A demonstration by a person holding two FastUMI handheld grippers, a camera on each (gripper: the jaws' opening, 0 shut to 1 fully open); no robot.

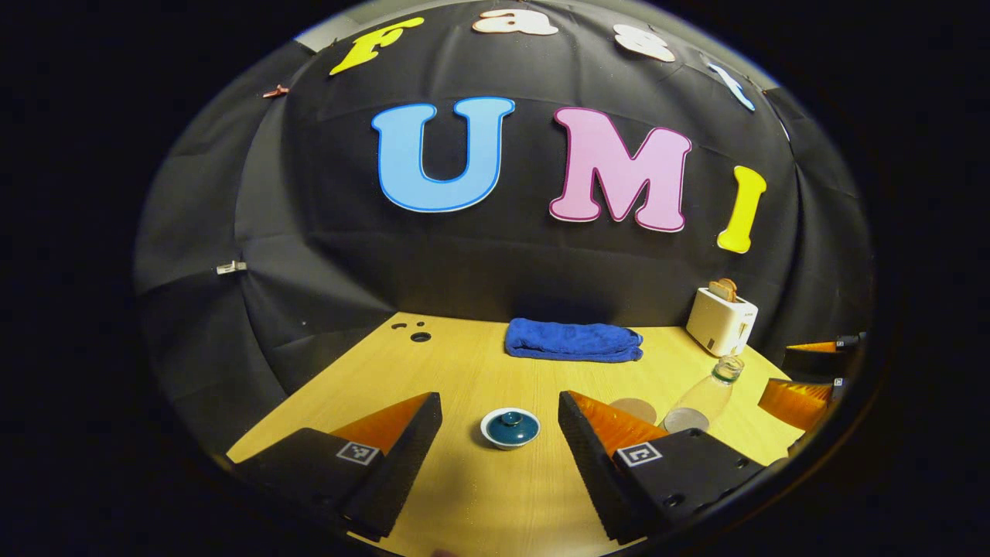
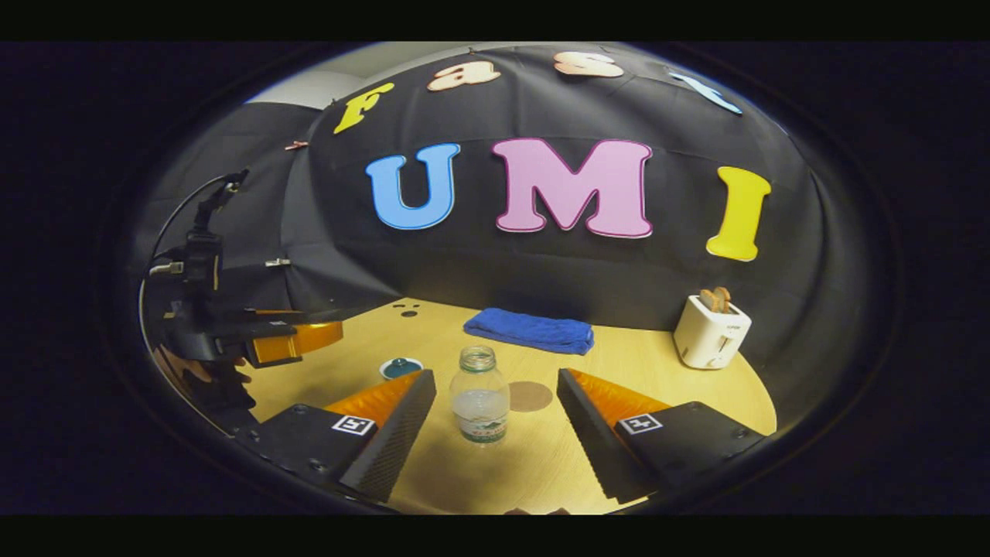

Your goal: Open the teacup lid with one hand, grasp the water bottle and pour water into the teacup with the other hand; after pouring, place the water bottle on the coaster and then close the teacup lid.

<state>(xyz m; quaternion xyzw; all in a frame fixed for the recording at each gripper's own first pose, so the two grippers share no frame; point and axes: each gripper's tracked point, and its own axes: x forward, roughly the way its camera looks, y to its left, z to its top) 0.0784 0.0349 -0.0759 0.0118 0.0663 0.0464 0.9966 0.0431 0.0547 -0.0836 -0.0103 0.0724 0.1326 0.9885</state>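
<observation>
The teacup (image 1: 510,429) sits on the wooden table (image 1: 464,495), low and small, its dark teal lid (image 1: 511,425) on and topped by a small round knob (image 1: 510,418). It lies straight ahead at twelve o'clock between the fingers of the left gripper (image 1: 500,433), which is spread wide and grasps nothing. Cup and lid look like glazed ceramic: stiff, slick and liable to chip, the lid probably light. The knob is the natural hold, taken squarely so the smooth glaze does not slide out of the pads.

In the right gripper view the water bottle (image 2: 479,394) stands upright at twelve o'clock between the fingers of the right gripper (image 2: 495,414), also spread wide and apart from it. The bottle is clear plastic, uncapped and partly filled, so it is likely light, springy under pressure and ready to spill if squeezed hard or tipped; the mid-body near the label is the likely place to grip.

The round coaster (image 2: 530,396) lies just beyond the bottle at one o'clock. Farther back rest a folded blue towel (image 2: 530,331) at twelve and a white toaster (image 2: 710,331) holding bread at two o'clock.
</observation>
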